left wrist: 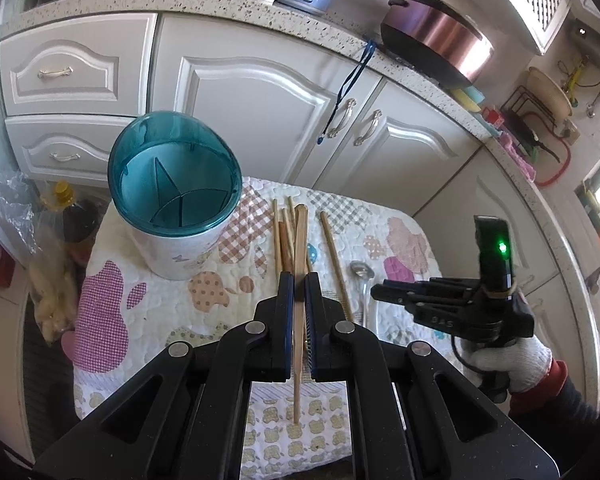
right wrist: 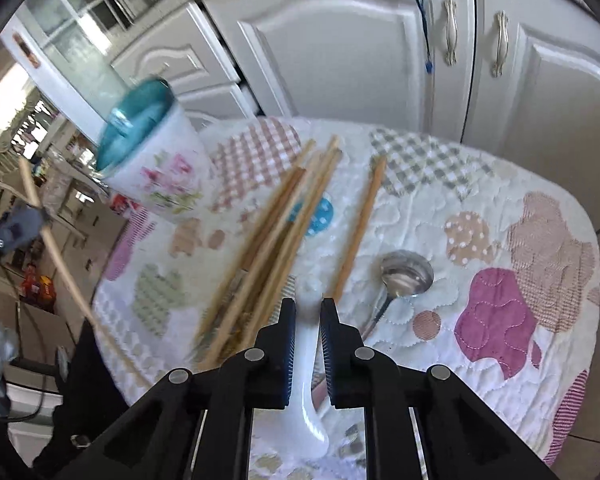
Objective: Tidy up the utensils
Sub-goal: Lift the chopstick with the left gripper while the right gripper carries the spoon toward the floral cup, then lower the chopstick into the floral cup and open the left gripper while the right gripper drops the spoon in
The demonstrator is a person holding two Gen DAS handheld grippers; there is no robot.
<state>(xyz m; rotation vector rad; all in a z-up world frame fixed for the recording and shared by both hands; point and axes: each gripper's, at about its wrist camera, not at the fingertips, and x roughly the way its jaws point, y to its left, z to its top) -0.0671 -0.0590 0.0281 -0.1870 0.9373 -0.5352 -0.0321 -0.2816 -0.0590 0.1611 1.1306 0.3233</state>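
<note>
Left tool point(left wrist: 299, 280) pinches one chopstick point(left wrist: 300, 264); right tool point(right wrist: 307, 306) brackets the white spoon point(right wrist: 307, 380).

Close the right jaws fully on the spoon handle, which lies at the worktop's near edge; whether the pads press it cannot be told. Lift clear, then carry it to the holder point(left wrist: 176, 196) at the far left corner.

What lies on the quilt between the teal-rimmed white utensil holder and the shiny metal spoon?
Loose wooden chopsticks, seen in both wrist views.

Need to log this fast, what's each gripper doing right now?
Left gripper: shut on a chopstick.
Right gripper: around a white spoon, grip cannot be told.
</note>
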